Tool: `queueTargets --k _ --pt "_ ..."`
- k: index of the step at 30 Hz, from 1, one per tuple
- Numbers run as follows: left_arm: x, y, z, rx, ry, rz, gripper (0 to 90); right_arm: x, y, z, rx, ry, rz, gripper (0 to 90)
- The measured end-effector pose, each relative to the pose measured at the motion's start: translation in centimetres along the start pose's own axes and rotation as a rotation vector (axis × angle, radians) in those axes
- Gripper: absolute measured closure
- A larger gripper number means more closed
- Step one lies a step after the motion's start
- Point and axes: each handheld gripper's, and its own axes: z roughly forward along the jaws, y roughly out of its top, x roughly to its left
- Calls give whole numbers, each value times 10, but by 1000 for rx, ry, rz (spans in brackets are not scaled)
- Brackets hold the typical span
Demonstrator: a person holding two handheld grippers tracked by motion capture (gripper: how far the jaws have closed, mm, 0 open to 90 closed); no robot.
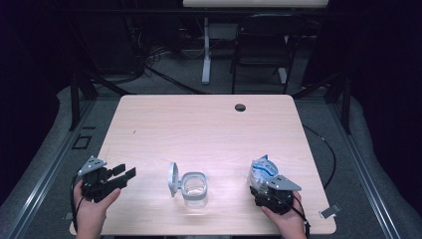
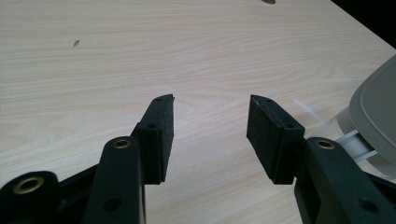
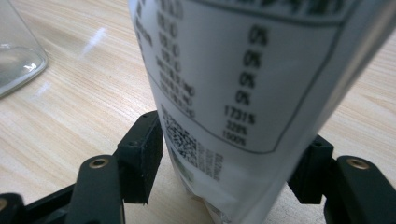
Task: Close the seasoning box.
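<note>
— Packet, white and blue, soft plastic with a printed label (image 1: pixel 262 172): where's it sitting?

— At about five o'clock on the pale wooden table (image 1: pixel 209 124), standing upright between the jaws of the right gripper (image 1: pixel 263 180). In the right gripper view the packet (image 3: pixel 243 84) shows black print and a square code, and the right gripper (image 3: pixel 229 163) has a black pad against each side of it, pinching it.

— And the other hand?

— Over at eight o'clock. The left gripper (image 1: pixel 122 175) is spread wide with nothing between its pads; in the left gripper view (image 2: pixel 210 135) bare wood shows in the gap.

— What's in the middle?

— A clear glass jar with a grey hinged lid (image 1: pixel 191 186), at six o'clock, between the two grippers and apart from both. The lid stands flipped open on the jar's nine o'clock side. Its grey lid edge (image 2: pixel 376 107) shows at three o'clock in the left gripper view.
</note>
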Motion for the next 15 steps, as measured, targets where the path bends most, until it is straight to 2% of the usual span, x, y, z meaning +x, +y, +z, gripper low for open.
queueTargets --k 4,15 --pt "1 0 0 -1 -2 -3 518 0 0 1 3 -12 2 395" --pt "2 -1 0 1 1 -5 518 0 0 2 8 -7 10 397"
